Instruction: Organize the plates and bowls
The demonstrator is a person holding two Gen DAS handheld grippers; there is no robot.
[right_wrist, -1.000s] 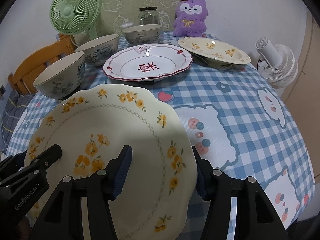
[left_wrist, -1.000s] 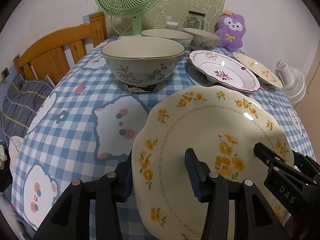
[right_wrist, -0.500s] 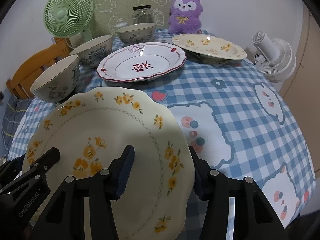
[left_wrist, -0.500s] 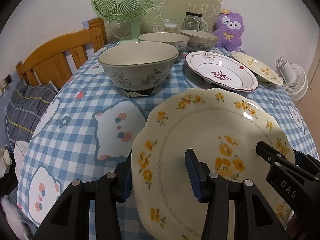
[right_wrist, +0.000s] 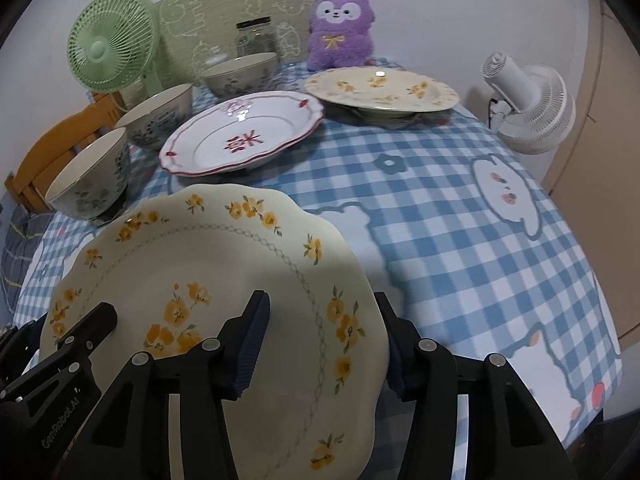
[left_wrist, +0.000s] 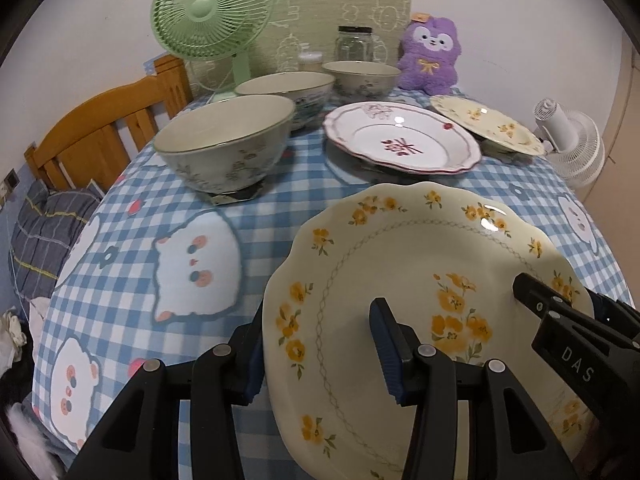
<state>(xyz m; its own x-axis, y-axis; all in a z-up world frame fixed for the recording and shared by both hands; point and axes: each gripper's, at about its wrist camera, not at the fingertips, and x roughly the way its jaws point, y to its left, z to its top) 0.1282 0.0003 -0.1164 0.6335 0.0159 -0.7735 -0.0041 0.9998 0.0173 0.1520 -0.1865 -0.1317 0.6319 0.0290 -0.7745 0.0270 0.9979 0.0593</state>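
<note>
A cream plate with yellow flowers [left_wrist: 424, 264] [right_wrist: 208, 264] is held above the near table edge by both grippers. My left gripper [left_wrist: 320, 344] is shut on its left rim. My right gripper [right_wrist: 320, 340] is shut on its right rim and also shows in the left wrist view [left_wrist: 560, 320]. Beyond it stand three floral bowls [left_wrist: 224, 148] [left_wrist: 288, 92] [left_wrist: 360, 76] in a row, a white red-trimmed plate [left_wrist: 400, 140] [right_wrist: 240, 136] and a second yellow-flower plate [left_wrist: 488, 124] [right_wrist: 380, 88].
The blue checked tablecloth [left_wrist: 180, 248] [right_wrist: 460, 220] covers a round table. A green fan [left_wrist: 212, 12], glass jar [left_wrist: 354, 44] and purple plush [left_wrist: 432, 52] stand at the back. A white fan [right_wrist: 532, 108] is off the right edge, a wooden chair [left_wrist: 92, 132] on the left.
Both grippers have lifted and drawn back slightly with the plate. The bowls and far plates look smaller and farther away.
</note>
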